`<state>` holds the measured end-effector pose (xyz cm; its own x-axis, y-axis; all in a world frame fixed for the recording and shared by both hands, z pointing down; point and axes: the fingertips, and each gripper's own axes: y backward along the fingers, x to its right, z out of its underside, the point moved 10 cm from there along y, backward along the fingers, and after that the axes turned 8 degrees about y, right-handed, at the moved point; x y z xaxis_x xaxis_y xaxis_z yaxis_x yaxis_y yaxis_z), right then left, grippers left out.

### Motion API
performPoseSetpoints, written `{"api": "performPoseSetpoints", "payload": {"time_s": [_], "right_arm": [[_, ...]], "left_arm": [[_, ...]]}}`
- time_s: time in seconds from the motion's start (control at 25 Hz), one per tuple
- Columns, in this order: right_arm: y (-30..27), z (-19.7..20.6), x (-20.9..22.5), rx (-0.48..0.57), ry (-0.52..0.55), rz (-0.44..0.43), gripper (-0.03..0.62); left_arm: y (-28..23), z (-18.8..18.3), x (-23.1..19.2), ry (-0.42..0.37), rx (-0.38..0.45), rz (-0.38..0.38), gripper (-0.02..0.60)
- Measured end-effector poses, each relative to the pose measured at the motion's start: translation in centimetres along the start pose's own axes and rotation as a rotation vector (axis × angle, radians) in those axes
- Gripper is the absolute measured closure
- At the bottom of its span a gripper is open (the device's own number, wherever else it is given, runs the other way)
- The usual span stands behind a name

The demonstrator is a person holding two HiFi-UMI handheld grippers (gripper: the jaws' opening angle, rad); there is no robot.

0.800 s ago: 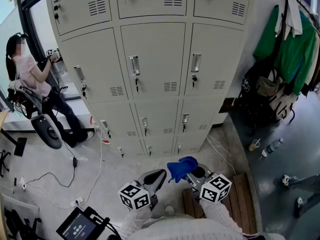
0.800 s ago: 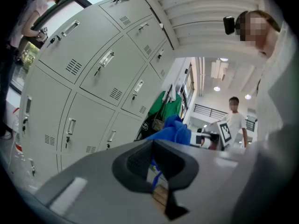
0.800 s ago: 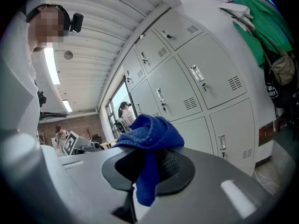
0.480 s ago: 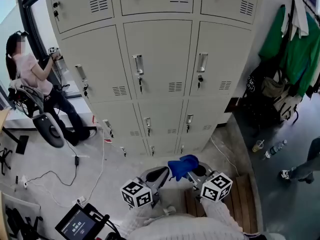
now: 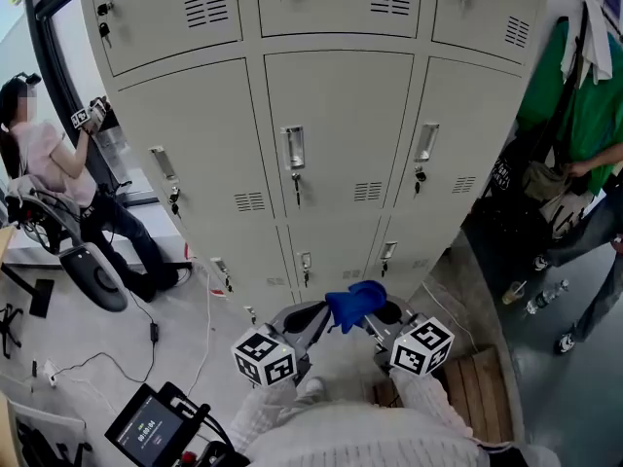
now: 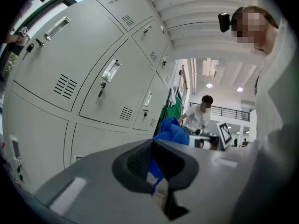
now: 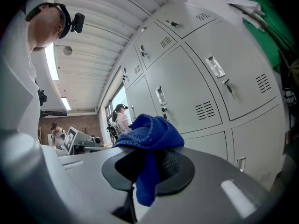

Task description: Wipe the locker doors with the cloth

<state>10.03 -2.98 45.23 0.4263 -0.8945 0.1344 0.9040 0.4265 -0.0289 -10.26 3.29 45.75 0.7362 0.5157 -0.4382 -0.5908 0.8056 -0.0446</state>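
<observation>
Cloth (image 5: 355, 303), blue and bunched, is pinched in the closed jaws of the right gripper (image 5: 376, 321). It is held before the locker doors (image 5: 341, 134) without touching them, ready for wiping. The left gripper (image 5: 313, 327) waits beside, jaws nearly together and empty.

The cloth (image 5: 355, 303) is blue terry with a rough, fuzzy nap. The locker doors (image 5: 341, 115) are smooth matt painted metal, and their handles (image 5: 293, 148) are glossy metal.
</observation>
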Motion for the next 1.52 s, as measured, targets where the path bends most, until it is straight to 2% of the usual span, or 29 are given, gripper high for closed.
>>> {"api": "performPoseSetpoints", "payload": {"time_s": [0.16, 0.4, 0.64, 0.92, 1.08, 1.24, 1.4, 1.52], "right_arm": [[-3.6, -0.8, 0.7, 0.021, 0.011, 0.023, 0.546], [-6.0, -1.1, 0.7, 0.008, 0.013, 0.046, 0.546], [-8.8, -3.8, 1.5, 0.011, 0.085, 0.043, 0.546], [-12.6, -10.1, 2.9, 0.105, 0.209, 0.026, 0.546], [-14.6, -14.1, 3.6, 0.169, 0.275, 0.033, 0.548], [-16.2, -19.8, 4.3, 0.241, 0.383, 0.058, 0.548], [-18.0, -25.2, 4.8, 0.320, 0.473, 0.080, 0.548], [-18.9, -27.2, 5.1, 0.348, 0.491, 0.094, 0.548]], "left_arm": [[-0.1, -2.2, -3.1, -0.028, 0.015, 0.017, 0.575], [-0.8, -3.1, -5.9, -0.005, -0.023, 0.020, 0.575], [-1.4, -7.2, -7.2, -0.070, 0.023, -0.001, 0.575], [-3.4, -14.7, -7.4, -0.153, 0.141, 0.024, 0.575], [-4.1, -19.7, -6.7, -0.281, 0.210, 0.008, 0.575], [-4.4, -24.5, -5.7, -0.398, 0.276, -0.017, 0.575], [-4.6, -28.6, -5.1, -0.434, 0.362, 0.006, 0.575], [-5.0, -30.4, -4.8, -0.465, 0.382, 0.010, 0.575]]}}
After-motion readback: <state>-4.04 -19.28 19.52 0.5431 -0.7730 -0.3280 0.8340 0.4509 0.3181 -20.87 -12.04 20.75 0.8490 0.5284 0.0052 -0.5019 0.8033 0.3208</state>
